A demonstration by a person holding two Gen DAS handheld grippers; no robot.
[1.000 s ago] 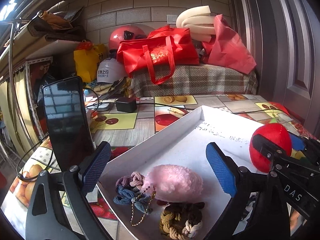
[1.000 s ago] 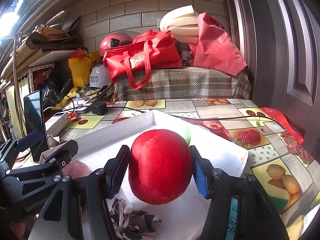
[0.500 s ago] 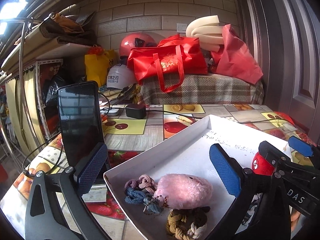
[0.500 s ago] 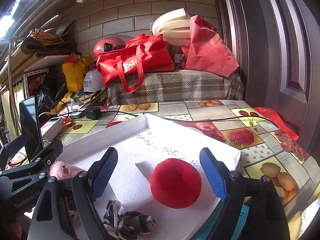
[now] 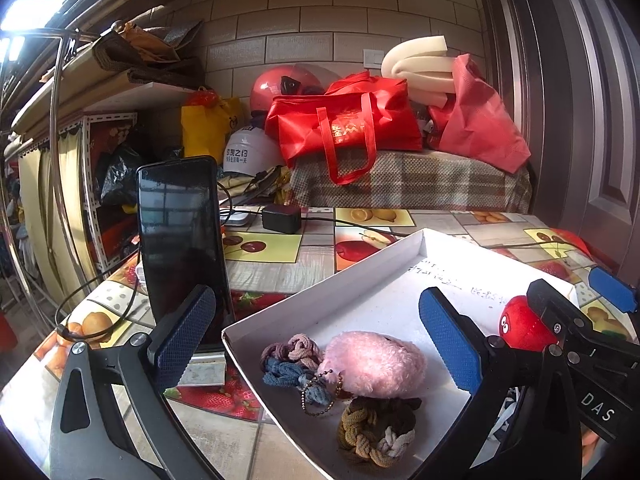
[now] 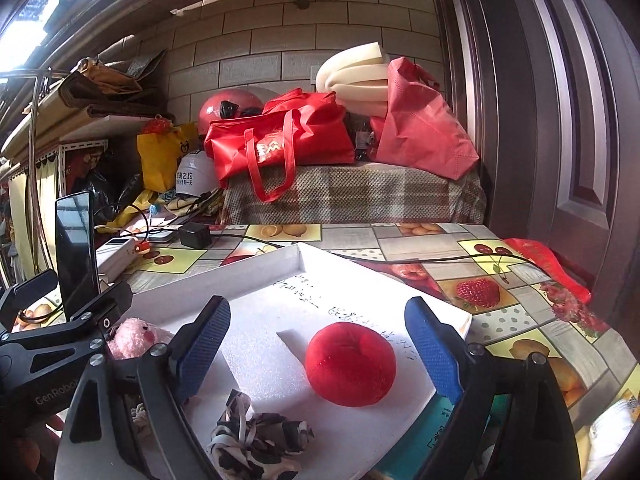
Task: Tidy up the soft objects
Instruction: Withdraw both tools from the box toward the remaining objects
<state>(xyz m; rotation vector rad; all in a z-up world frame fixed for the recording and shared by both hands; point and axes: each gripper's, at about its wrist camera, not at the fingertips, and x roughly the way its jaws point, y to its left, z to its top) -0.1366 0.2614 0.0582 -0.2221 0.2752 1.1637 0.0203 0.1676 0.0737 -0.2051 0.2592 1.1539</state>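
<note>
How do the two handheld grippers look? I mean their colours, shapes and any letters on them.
Both the left gripper and the right gripper have black angular frames with silver screws and two flat blue textured pads. White letters "DAS" show on the right one, "GenRobo" on the left one. No cables or sleeves are visible.

Both wrist views look closely, slightly downward, sharing the white tray [image 5: 328, 292].

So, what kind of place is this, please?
Probably a storage corner of a home: bare block wall, crowded shelf, helmets and red bags heaped behind a table with a fruit-print cover.
</note>
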